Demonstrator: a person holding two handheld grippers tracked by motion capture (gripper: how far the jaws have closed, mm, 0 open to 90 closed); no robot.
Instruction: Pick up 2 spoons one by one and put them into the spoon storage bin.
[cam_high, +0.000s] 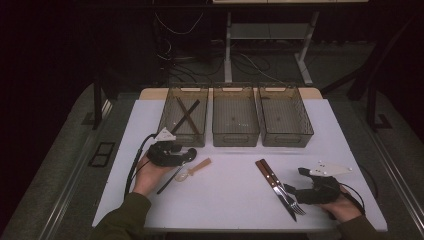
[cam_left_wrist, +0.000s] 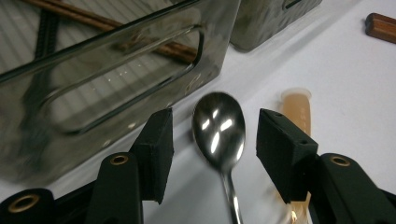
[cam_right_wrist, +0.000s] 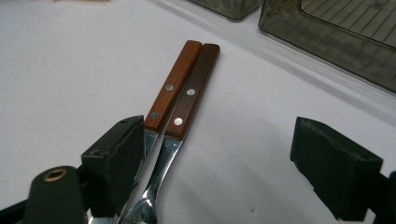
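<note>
My left gripper (cam_high: 187, 156) (cam_left_wrist: 214, 123) is open just in front of the left bin. A metal spoon (cam_left_wrist: 219, 128) (cam_high: 172, 179) lies on the table between its jaws, its bowl clear of both pads. A tan plastic spoon (cam_high: 197, 167) (cam_left_wrist: 297, 109) lies just to the right of it. My right gripper (cam_high: 296, 180) (cam_right_wrist: 219, 154) stands open at the front right. A knife (cam_high: 274, 186) (cam_right_wrist: 170, 88) and a fork (cam_high: 283, 189) (cam_right_wrist: 191, 100), both wooden-handled, lie side by side beside its left jaw, which covers part of the knife.
Three translucent grey bins stand in a row at the back of the white table (cam_high: 230, 195). The left bin (cam_high: 187, 141) (cam_left_wrist: 116, 79) holds brown and black sticks (cam_high: 187, 115). The middle bin (cam_high: 235, 141) and the right bin (cam_high: 287, 141) (cam_right_wrist: 336, 42) look bare.
</note>
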